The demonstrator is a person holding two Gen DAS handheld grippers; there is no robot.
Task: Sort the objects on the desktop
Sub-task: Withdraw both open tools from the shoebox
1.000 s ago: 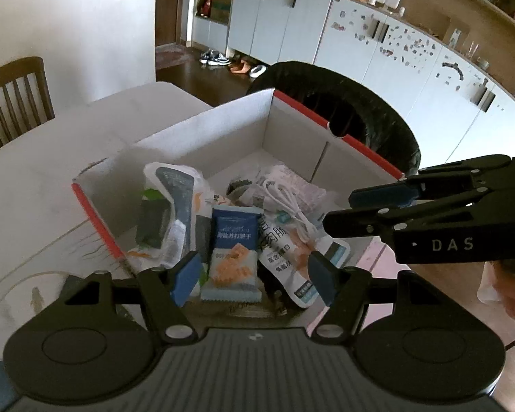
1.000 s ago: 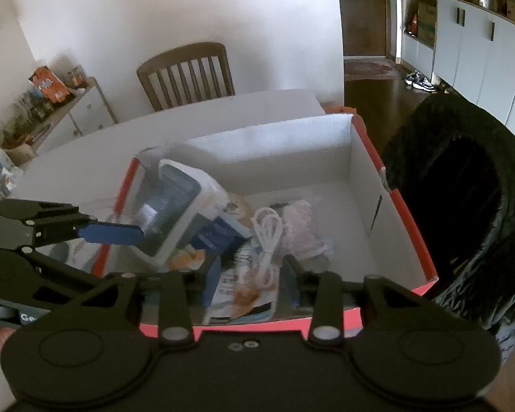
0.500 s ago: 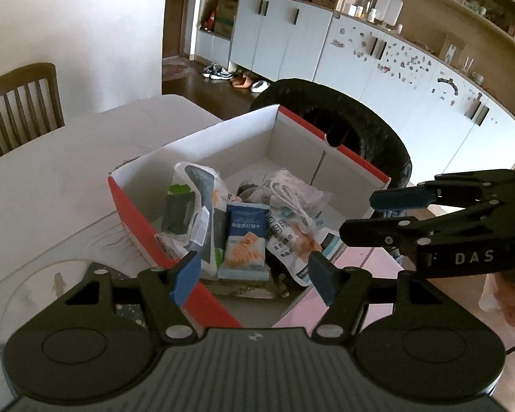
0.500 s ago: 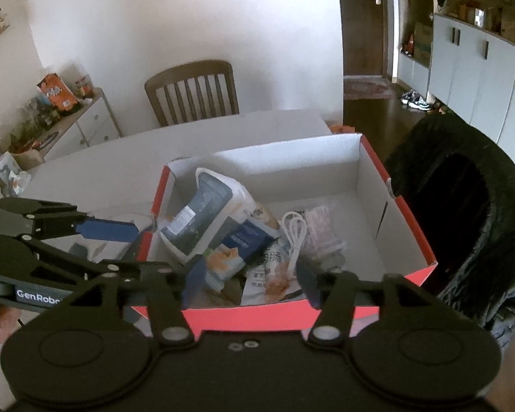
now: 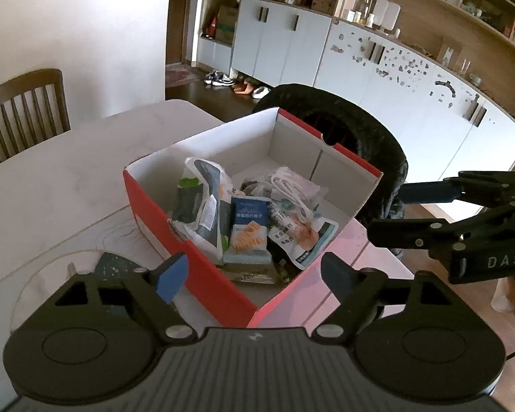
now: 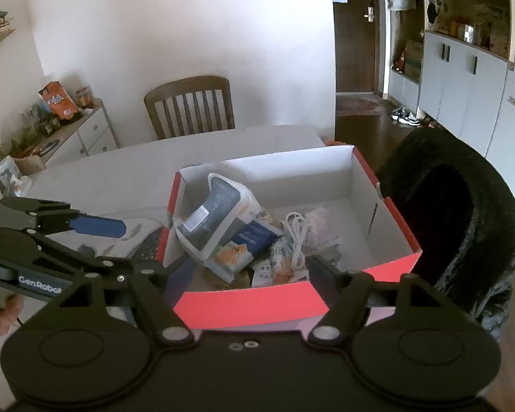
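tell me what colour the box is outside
Red outside, white inside; the box shows best in the right wrist view.

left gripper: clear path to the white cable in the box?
Probably yes. The white cable lies on top of the packets in the open red box, uncovered; the left gripper is empty, jaws just opened.

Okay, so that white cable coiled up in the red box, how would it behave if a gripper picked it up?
The white cable lies in loose loops on the snack packets, so it is probably floppy and would sag or uncoil when lifted. It looks thin and light. Gripped by one strand, the other loops might trail and drag a packet along.
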